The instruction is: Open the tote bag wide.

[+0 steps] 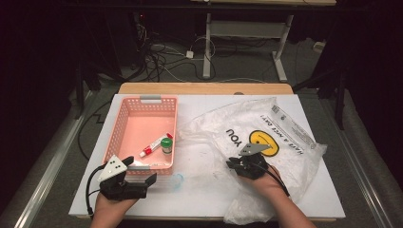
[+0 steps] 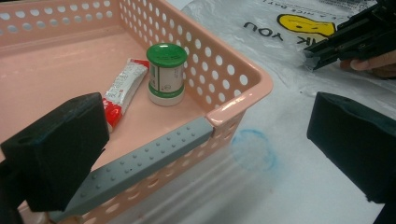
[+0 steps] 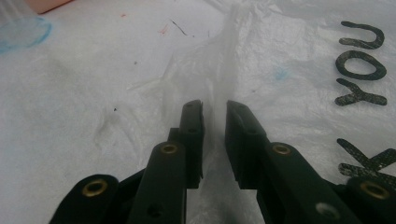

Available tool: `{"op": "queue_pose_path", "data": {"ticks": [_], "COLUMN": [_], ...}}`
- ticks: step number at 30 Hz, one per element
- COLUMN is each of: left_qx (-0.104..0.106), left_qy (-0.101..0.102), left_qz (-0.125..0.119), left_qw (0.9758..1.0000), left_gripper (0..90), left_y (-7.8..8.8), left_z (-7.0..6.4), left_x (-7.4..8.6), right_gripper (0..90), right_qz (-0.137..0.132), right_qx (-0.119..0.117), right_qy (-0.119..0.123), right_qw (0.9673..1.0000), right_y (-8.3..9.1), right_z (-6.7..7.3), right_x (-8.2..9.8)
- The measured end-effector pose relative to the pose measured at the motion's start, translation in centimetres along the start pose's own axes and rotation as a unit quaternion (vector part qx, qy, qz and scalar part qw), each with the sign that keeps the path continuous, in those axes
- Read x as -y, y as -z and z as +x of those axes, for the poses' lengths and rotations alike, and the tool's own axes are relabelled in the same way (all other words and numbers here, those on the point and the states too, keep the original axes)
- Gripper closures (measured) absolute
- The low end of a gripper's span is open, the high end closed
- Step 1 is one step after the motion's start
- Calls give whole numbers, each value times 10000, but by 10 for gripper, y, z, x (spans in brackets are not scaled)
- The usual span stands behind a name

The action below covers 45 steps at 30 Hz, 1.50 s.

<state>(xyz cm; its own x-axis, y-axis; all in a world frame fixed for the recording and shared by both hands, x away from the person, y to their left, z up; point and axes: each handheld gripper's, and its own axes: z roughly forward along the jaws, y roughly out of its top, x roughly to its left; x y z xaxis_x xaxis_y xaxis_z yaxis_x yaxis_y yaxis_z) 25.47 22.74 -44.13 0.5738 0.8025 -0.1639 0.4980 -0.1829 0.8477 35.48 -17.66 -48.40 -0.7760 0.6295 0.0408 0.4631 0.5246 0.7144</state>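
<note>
- Right gripper (image 1: 231, 163) pinched on a raised fold of the clear plastic bag (image 1: 266, 137), jaws almost together with film between them; whether the pads press fully on it hard to make out in the right gripper view.
- Left gripper (image 1: 153, 178) slack, jaws wide apart, parked at the near corner of the pink basket (image 1: 124, 118), grasping nothing.
- Bag spread over the right half of the white table (image 1: 204, 194), near edge spilling past the table's front, printed with a yellow smiley (image 1: 264, 139) and black lettering.
- Inside the basket: a green-lidded jar (image 2: 166, 74) upright, just beside a red-and-white tube (image 2: 122, 88) lying flat, lower end cut off behind a jaw.
- Faint blue ring (image 2: 254, 149) on the table beside the basket.
- Beyond: dark room, grey floor, cables (image 1: 161, 59), legs of another desk (image 1: 207, 42).
</note>
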Motion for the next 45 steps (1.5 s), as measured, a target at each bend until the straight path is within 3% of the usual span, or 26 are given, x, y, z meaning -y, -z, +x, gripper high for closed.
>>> {"op": "queue_pose_path", "data": {"ticks": [8, 12, 15, 18, 24, 29, 32, 45], "left_qx": [15, 30, 54, 74, 114, 120, 92, 111], "left_qy": [1, 21, 52, 73, 43, 73, 4, 141], "left_qz": [3, -17, -39, -7, -116, -157, -160, -202], "left_qw": [10000, 10000, 10000, 9999, 9999, 9998, 9998, 9996], "left_gripper": [0, 0, 0, 0, 0, 0, 0, 0], "left_y": [0, 0, -1, -3, -4, -5, -6, -4], "left_z": [0, 1, 2, 4, 3, 5, 3, 2], "left_x": [0, 0, 0, 0, -3, -3, -3, -3], "right_gripper": [900, 900, 900, 900, 900, 900, 900, 900], "right_qz": [30, -129, -286, -208, -378, -719, -826, -1370], "right_qx": [135, 216, 261, 279, 188, 284, 317, 468], "right_qy": [109, 165, 59, 101, -161, -174, -143, -22], "right_qw": [9998, 9995, 9992, 9993, 9990, 9969, 9960, 9895], "right_y": [0, 4, 8, 8, 4, 8, 12, 31], "right_z": [1, 1, 0, -1, -7, -5, -4, -1], "right_x": [0, 0, -3, -9, -22, -21, -20, -26]}}
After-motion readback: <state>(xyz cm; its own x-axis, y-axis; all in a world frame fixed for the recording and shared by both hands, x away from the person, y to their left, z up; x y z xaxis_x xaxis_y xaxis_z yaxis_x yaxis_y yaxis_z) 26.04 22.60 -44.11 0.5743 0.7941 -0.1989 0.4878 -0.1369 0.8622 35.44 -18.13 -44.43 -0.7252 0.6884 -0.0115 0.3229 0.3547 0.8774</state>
